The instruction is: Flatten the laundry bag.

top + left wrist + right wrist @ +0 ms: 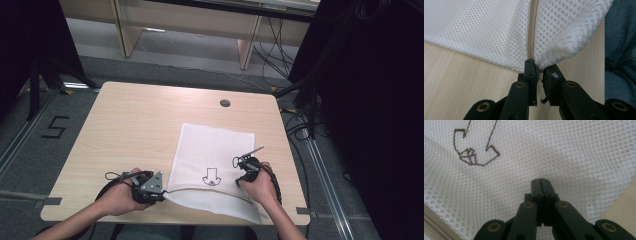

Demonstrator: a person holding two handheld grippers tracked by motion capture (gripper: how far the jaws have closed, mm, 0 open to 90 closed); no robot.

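The white mesh bag (212, 165) lies on the worktop (130, 130) at its near right, and your left gripper (539, 68) has its fingers narrowed onto the bag's near-left corner, beside the beige zipper (531, 30). Your right gripper (540, 181) has its fingers pressed fully together, empty, over the mesh near the printed arrow (474, 152). From above, your hands hide both fingertips; the gripper views show them.

Each black tool (162, 192) has brass-coloured rivets, a trailing cable; the left carries a grey plate.
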